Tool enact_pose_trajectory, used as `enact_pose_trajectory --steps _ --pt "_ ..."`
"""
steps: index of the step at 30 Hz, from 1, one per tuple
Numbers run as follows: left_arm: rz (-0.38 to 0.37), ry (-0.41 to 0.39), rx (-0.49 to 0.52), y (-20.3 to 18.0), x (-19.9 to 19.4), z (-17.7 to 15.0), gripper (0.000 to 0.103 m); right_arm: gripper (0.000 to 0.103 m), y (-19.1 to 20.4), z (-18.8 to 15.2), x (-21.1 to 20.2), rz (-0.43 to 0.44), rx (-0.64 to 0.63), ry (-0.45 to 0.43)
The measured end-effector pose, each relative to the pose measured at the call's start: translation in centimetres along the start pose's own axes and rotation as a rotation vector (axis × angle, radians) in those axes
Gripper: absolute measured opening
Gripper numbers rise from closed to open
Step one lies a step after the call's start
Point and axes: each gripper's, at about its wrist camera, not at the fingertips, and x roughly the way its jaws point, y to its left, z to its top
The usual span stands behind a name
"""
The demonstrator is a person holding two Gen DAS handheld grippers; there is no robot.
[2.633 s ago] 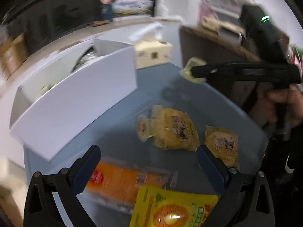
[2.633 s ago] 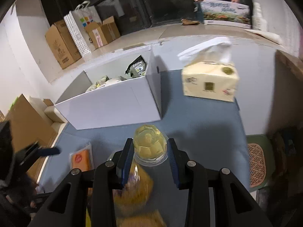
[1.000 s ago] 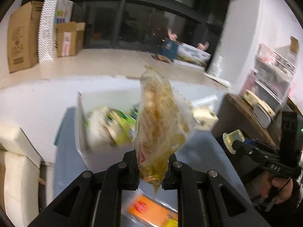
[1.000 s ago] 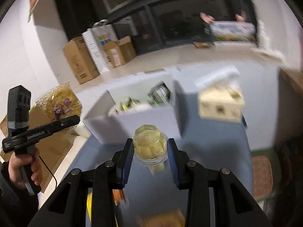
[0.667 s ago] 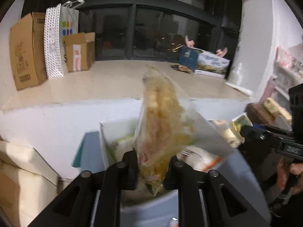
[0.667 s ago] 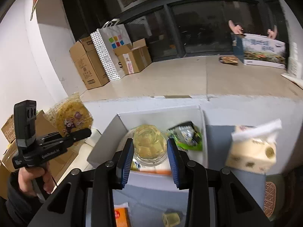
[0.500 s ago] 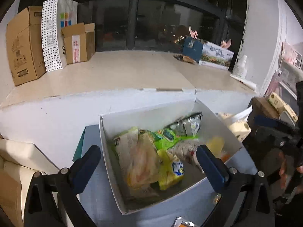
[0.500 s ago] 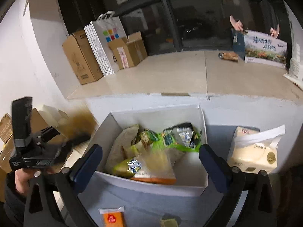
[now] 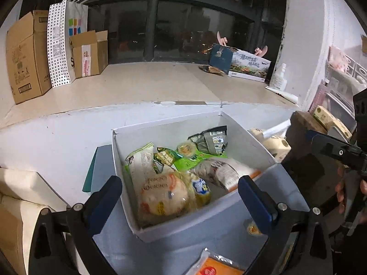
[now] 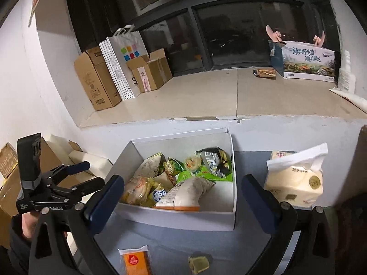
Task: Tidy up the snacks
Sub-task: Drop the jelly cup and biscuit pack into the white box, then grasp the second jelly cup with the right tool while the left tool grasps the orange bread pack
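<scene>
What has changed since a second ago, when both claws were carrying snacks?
Both let go: the left claw dropped its clear bread bag into the white cardboard box, the right claw its small jelly cup. Both are open. The orange wrapped snack stayed on the table.

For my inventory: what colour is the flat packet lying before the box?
Orange packet, clearest in right wrist view.

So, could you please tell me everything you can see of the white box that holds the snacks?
The white box looks like plain cardboard, rectangular and open-topped, with no lid in view. It sits upright on the blue-grey table, its far side near the pale wall. Snack packets are piled loosely inside, below the rim. A tissue pack stands apart to its right, and an orange packet lies in front. Neither gripper touches it.
</scene>
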Motion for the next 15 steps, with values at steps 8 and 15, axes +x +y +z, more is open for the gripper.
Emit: enact_pose_trajectory --steps 8,15 --pt "-0.09 -0.007 0.012 -3.4 -3.3 -5.5 0.103 0.103 1.3 -5.0 -4.0 -0.027 -0.05 -0.011" --pt "-0.16 0.095 -0.016 -6.5 -3.4 -11.9 0.103 0.103 1.6 -12.4 -5.6 -0.059 -0.068 0.065"
